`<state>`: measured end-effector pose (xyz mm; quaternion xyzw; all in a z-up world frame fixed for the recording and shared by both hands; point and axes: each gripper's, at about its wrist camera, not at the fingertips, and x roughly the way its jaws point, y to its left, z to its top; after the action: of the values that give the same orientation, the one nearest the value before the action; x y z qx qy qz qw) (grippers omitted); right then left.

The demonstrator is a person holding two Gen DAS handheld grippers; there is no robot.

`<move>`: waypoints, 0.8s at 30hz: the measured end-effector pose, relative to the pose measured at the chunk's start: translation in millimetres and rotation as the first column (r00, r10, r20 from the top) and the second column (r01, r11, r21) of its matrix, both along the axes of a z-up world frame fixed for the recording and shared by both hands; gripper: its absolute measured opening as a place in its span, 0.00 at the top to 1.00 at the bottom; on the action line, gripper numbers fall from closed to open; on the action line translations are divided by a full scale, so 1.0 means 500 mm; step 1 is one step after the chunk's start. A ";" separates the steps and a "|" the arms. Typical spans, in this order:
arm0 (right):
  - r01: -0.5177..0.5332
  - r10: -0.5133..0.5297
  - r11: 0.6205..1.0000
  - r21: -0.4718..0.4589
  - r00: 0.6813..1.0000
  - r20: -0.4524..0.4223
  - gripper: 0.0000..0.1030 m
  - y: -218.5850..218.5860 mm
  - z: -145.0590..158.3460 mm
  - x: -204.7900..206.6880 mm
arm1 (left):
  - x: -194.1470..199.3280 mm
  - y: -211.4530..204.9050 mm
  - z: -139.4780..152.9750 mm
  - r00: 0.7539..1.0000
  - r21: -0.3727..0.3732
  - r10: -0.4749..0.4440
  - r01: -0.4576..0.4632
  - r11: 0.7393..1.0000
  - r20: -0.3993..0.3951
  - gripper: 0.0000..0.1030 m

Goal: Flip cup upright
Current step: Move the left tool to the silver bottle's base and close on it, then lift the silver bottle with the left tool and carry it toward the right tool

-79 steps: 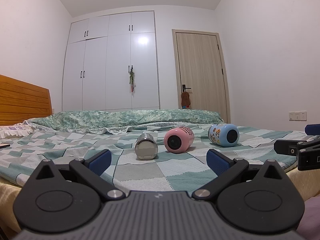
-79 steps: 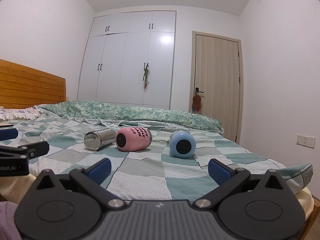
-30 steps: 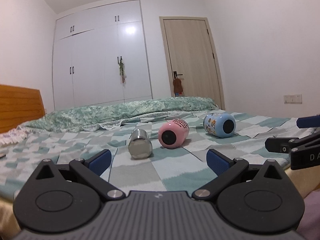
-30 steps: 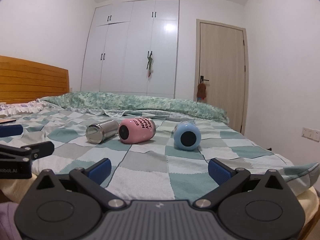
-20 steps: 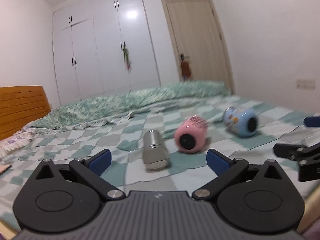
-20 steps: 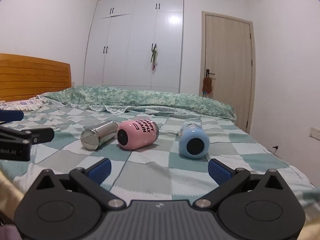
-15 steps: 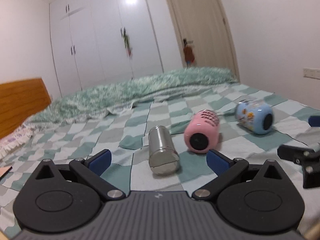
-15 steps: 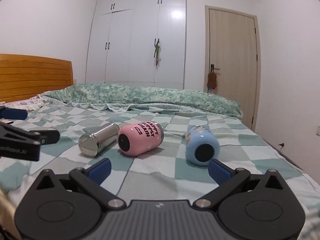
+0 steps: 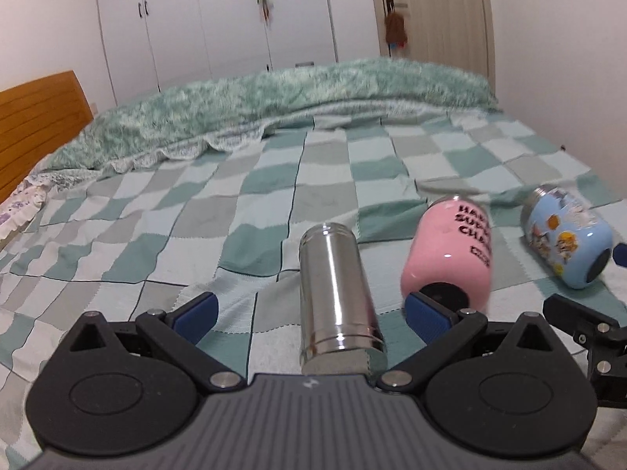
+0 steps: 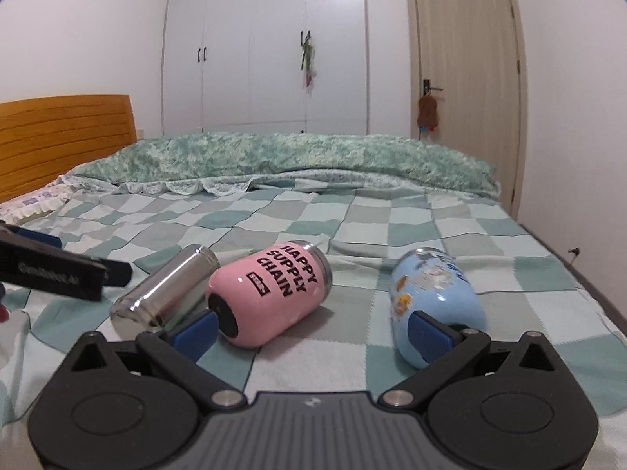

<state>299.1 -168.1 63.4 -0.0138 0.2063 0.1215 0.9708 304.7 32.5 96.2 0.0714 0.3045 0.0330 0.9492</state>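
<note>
Three cups are seen lying on their sides on the checked bedspread. The steel cup lies at 12 o'clock from the left gripper, between its spread blue fingers but not touched by them; its long axis runs almost straight along the line of approach, base end toward the camera, mouth end away. The left gripper is judged the nearer one to it. To close across the barrel, only a short advance appears to be needed.

From the right gripper, whose fingers are likewise spread and empty, the pink cup lies at 12 o'clock, the blue cup at about 1 o'clock just behind the right finger, and the steel cup at 10 o'clock.

Compared with the frame half a second earlier, the left gripper has been brought forward and lower, so that the steel cup, then ahead of the fingers, is now framed between them; the right gripper has also been moved closer.
</note>
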 end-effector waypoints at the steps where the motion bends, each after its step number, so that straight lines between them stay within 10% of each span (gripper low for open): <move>1: -0.007 0.007 1.000 -0.005 1.000 -0.008 0.00 0.004 0.000 0.013 | 0.012 0.000 -0.002 1.000 0.000 -0.003 0.003 1.000 -0.016 0.00; 18: -0.055 0.056 0.998 0.020 0.997 -0.054 0.00 0.002 -0.036 0.073 | 0.129 -0.003 -0.080 0.979 -0.003 0.059 -0.061 0.998 -0.197 0.00; 20: -0.055 0.056 0.998 0.019 0.997 -0.061 0.00 0.003 -0.039 0.075 | 0.140 0.002 -0.092 0.969 -0.033 0.051 -0.060 0.998 -0.243 0.13; 21: -0.055 0.056 0.998 0.019 0.996 -0.066 0.00 0.002 -0.040 0.077 | 0.143 0.007 -0.097 0.963 -0.063 0.036 -0.055 0.997 -0.267 0.39; 24: -0.056 0.057 0.998 0.016 0.996 -0.069 0.00 0.005 -0.043 0.078 | 0.139 0.007 -0.098 0.957 -0.077 0.026 -0.050 0.996 -0.288 0.40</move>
<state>338.0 -165.5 42.1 -0.0088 0.2385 0.1508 0.9593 374.0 36.1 47.2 0.0300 0.4412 0.0280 0.8965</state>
